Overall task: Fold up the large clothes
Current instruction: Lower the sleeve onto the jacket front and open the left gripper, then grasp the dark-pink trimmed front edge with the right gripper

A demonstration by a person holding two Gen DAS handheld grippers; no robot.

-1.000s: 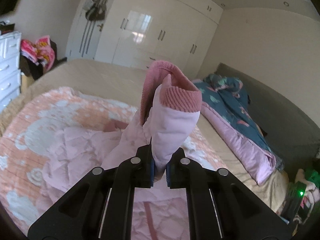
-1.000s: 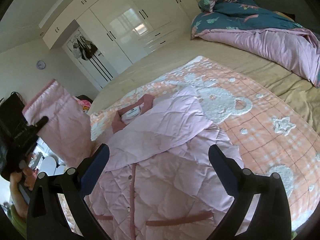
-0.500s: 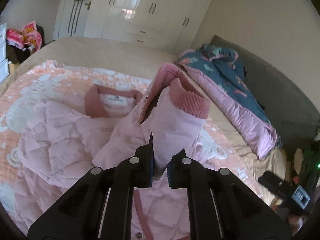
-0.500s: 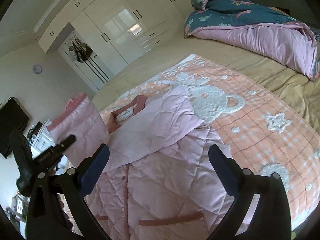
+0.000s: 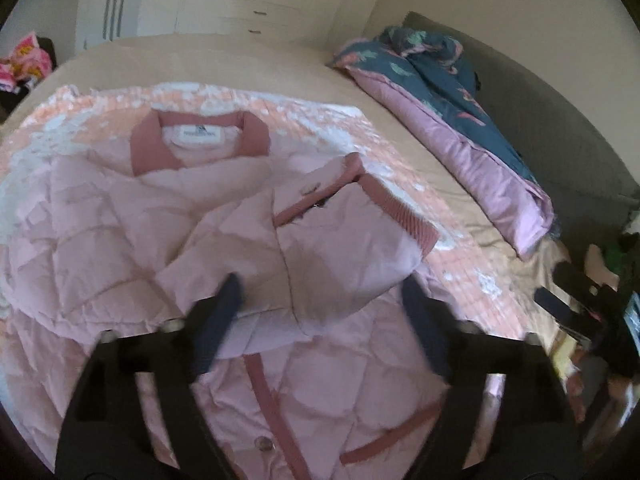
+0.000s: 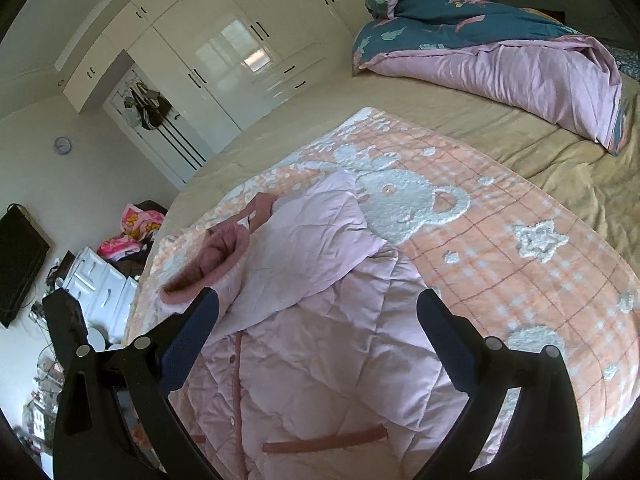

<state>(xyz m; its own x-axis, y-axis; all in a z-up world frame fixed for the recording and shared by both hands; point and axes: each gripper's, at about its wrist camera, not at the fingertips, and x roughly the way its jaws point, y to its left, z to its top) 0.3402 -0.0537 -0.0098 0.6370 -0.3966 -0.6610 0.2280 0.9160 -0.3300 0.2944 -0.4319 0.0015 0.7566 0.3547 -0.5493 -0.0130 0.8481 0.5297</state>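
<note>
A pink quilted jacket [image 5: 120,232] with darker pink collar and trim lies front-up on the bed. One sleeve [image 5: 352,232] with a ribbed pink cuff lies folded across its chest. My left gripper [image 5: 320,304] is open just above that sleeve, holding nothing. In the right wrist view the jacket [image 6: 320,360] lies under my right gripper [image 6: 320,320], which is wide open and empty above it. The sleeve cuff [image 6: 204,268] shows near its left finger.
The jacket lies on an orange and white bear-pattern blanket [image 6: 520,248] on a tan bed. A teal and pink duvet [image 6: 500,48] is bunched at the far side. White wardrobes [image 6: 224,52] and white drawers [image 6: 100,280] stand beyond the bed.
My left gripper lowered the sleeve across the jacket's chest, then opened and let it go. My right gripper stayed open above the jacket.
</note>
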